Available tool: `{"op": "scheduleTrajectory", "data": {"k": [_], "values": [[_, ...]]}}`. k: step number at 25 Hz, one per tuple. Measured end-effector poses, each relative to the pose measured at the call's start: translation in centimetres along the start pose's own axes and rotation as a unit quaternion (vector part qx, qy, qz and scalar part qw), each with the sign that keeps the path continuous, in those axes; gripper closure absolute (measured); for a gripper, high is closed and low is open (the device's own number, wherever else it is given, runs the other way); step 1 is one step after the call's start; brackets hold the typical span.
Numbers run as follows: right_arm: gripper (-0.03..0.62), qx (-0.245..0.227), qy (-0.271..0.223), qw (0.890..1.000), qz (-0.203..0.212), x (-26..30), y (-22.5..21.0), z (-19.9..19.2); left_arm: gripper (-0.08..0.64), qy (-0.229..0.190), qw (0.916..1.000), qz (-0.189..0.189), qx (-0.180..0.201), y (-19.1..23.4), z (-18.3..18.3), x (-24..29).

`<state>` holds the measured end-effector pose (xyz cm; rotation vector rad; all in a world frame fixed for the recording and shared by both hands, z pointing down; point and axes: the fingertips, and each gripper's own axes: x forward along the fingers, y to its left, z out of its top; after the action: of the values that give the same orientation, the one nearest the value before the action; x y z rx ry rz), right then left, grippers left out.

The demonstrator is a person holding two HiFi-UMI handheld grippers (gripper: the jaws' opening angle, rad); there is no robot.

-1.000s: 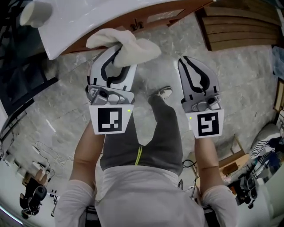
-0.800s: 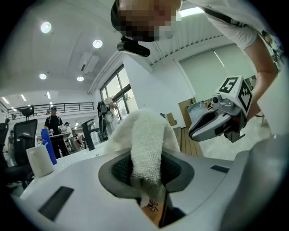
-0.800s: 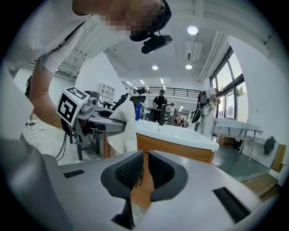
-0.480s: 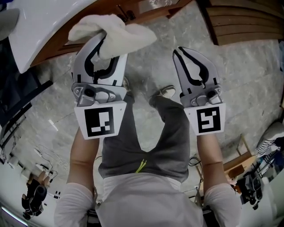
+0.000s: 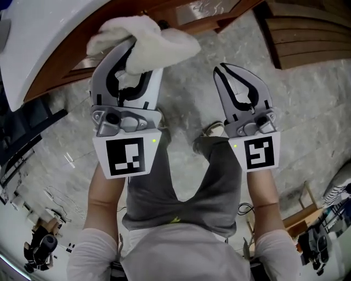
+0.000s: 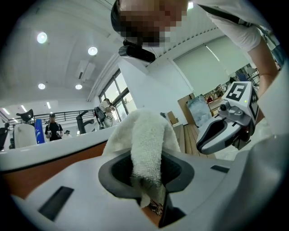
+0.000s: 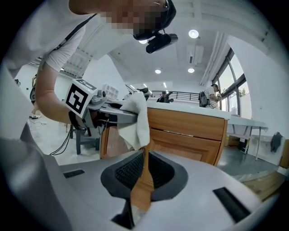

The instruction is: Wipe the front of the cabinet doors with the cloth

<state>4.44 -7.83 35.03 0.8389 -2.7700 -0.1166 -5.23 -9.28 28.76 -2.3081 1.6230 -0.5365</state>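
My left gripper [image 5: 130, 50] is shut on a white terry cloth [image 5: 147, 39], which bunches out past its tips close to the wooden cabinet front [image 5: 181, 15] under the white countertop [image 5: 44, 44]. In the left gripper view the cloth [image 6: 146, 137] fills the gap between the jaws. My right gripper [image 5: 219, 69] hangs beside it to the right, over the floor, shut with nothing in it. The right gripper view looks at the cabinet doors [image 7: 189, 131], with the cloth [image 7: 137, 118] hanging from the left gripper [image 7: 106, 112] in front of them.
Grey marble-patterned floor [image 5: 307, 104] lies below. Stacked wooden boards [image 5: 312, 27] sit at the upper right. The person's legs and shoe [image 5: 211, 130] are between the grippers. Cables and equipment [image 5: 38, 247] lie at the lower left.
The left gripper has carried the cloth up and left, closer to the cabinet front under the counter edge. The right gripper has hardly moved. The person's feet have shifted.
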Motion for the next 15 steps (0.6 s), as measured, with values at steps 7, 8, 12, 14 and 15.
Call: {"op": "scheduleTrajectory", "data": {"k": [7, 8, 12, 14, 15], "values": [[0.535, -0.008, 0.000, 1.000, 0.014, 1.9, 0.2, -5.1, 0.448, -0.021, 0.9994, 0.022, 0.017, -1.0, -2.9, 2.9], [0.535, -0.008, -0.002, 1.000, 0.017, 2.1, 0.3, -5.5, 0.448, -0.021, 0.9993, 0.024, 0.019, -1.1, -3.0, 3.2], [0.535, -0.010, -0.008, 1.000, 0.028, 2.7, 0.3, -7.0, 0.448, -0.023, 0.9990, 0.024, 0.029, -1.6, -3.8, 4.5], [0.535, -0.015, -0.015, 0.999, 0.033, 3.1, 0.1, -8.1, 0.448, -0.028, 0.9987, 0.025, 0.035, -1.9, -4.3, 5.1], [0.535, -0.016, -0.019, 0.999, 0.033, 3.5, 0.0, -8.8, 0.448, -0.032, 0.9984, 0.025, 0.039, -2.0, -4.5, 5.3]]}}
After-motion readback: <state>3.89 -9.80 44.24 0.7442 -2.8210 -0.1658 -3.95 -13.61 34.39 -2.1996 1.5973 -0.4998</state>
